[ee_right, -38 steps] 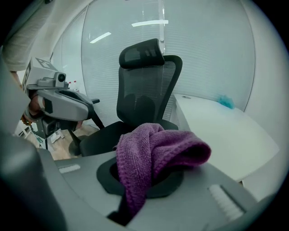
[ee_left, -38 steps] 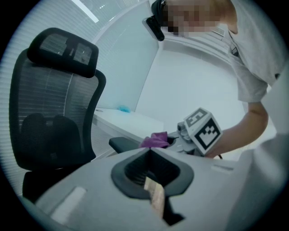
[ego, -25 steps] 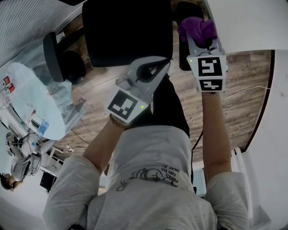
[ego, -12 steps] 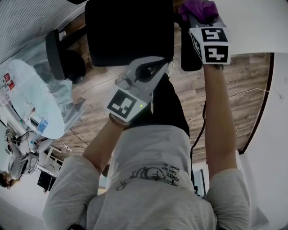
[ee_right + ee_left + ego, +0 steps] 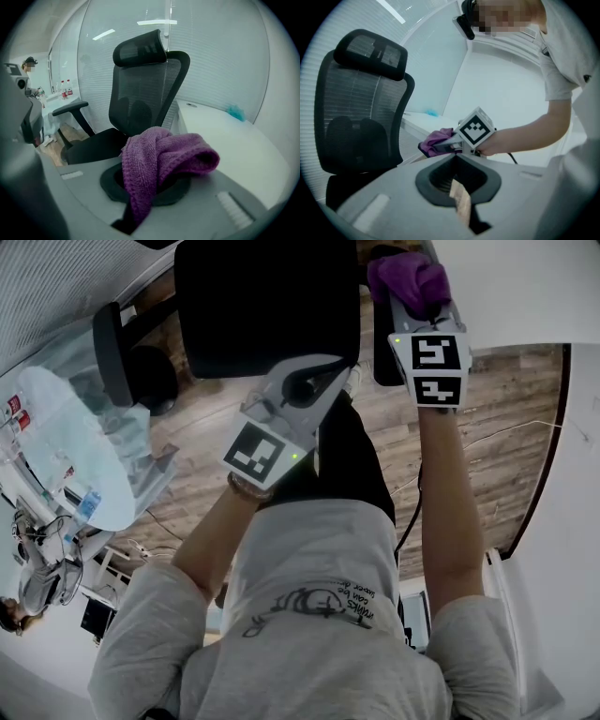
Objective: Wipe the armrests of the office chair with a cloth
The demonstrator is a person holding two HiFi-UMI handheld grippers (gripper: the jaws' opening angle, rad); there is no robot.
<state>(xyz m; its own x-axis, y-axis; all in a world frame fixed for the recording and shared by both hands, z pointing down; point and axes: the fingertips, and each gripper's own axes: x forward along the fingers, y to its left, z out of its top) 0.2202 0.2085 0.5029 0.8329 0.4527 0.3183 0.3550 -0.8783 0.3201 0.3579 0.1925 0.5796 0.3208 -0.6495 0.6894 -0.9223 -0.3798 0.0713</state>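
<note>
Office chair: thin black see-through mesh back, matt black seat. Beside its armrest, a purple cloth of soft, nubbly looped knit. The left gripper and right gripper have smooth matt grey plastic shells. Under the chair, a wood-grain plank floor.

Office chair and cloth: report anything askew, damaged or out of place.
Nothing stands out. The office chair stands upright and looks intact, and the purple cloth sits bunched in the right hand-held gripper over the armrest.
</note>
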